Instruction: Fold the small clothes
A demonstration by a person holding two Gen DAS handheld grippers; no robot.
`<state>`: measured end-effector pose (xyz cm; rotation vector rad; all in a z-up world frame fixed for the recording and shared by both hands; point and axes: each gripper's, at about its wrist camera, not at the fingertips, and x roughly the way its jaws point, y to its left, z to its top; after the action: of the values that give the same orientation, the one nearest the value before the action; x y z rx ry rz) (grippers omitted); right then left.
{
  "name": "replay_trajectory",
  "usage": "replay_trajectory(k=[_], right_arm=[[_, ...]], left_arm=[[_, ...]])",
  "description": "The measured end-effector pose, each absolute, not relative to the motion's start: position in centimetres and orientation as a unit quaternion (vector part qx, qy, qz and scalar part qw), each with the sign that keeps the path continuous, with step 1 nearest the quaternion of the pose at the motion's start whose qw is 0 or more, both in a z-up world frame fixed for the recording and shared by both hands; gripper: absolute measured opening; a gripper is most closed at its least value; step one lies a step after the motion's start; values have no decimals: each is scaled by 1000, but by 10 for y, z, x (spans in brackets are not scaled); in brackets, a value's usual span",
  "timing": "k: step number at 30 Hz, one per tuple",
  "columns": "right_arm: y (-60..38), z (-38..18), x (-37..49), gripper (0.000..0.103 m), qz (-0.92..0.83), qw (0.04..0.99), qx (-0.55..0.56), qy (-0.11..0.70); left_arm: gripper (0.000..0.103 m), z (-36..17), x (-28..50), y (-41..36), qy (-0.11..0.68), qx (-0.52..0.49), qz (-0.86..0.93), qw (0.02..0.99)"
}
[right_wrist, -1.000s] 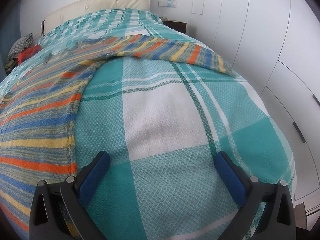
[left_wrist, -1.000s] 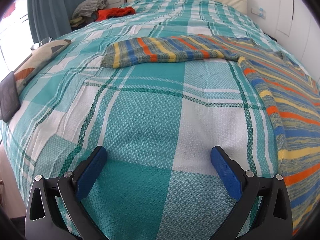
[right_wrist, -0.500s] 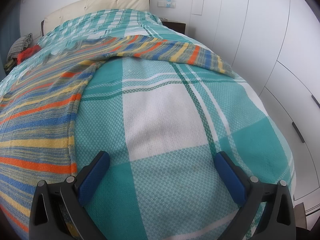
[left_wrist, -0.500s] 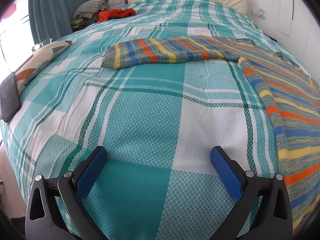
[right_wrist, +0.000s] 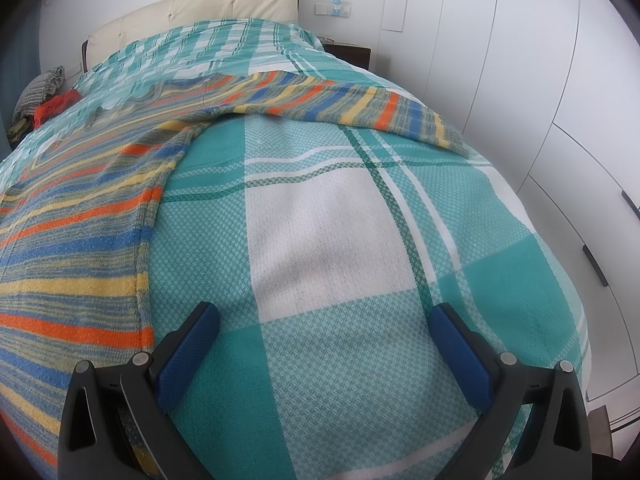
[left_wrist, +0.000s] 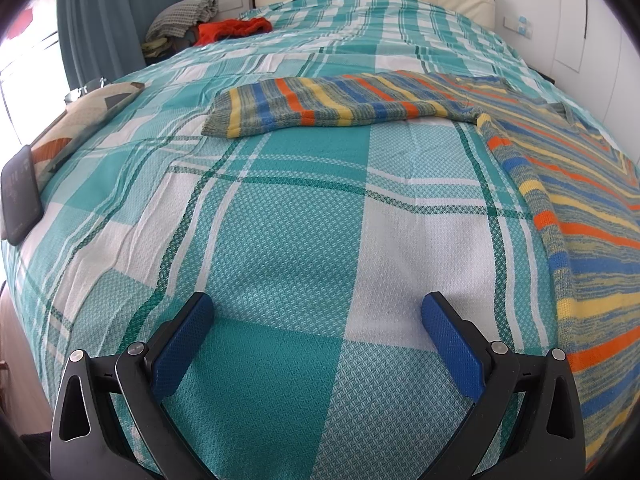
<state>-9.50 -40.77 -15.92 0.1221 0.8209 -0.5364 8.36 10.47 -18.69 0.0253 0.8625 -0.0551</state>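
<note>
A striped knit sweater, blue, orange, yellow and grey, lies spread flat on the teal plaid bedspread (left_wrist: 280, 240). In the left wrist view its body (left_wrist: 592, 216) fills the right side and one sleeve (left_wrist: 320, 104) stretches left across the bed. In the right wrist view the body (right_wrist: 72, 232) lies on the left and the other sleeve (right_wrist: 360, 112) runs right toward the bed's edge. My left gripper (left_wrist: 318, 316) is open and empty over bare bedspread, left of the sweater. My right gripper (right_wrist: 324, 320) is open and empty, just right of the sweater's side edge.
A pile of clothes with a red item (left_wrist: 232, 30) sits at the far left corner of the bed. A patterned cushion (left_wrist: 80, 116) and a dark flat device (left_wrist: 20, 196) lie at the left edge. White wardrobe doors (right_wrist: 540, 80) stand right of the bed.
Both views have shifted only slightly; the left wrist view has drifted a little. The sweater has not moved and both grippers stay open.
</note>
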Motion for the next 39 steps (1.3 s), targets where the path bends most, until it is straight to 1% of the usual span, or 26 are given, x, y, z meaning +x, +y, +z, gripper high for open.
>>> replay_trajectory(k=[39], right_arm=[[-406, -159, -96, 103, -260, 881, 57, 392]], left_arm=[[102, -188, 83, 104, 416, 13, -27, 909]])
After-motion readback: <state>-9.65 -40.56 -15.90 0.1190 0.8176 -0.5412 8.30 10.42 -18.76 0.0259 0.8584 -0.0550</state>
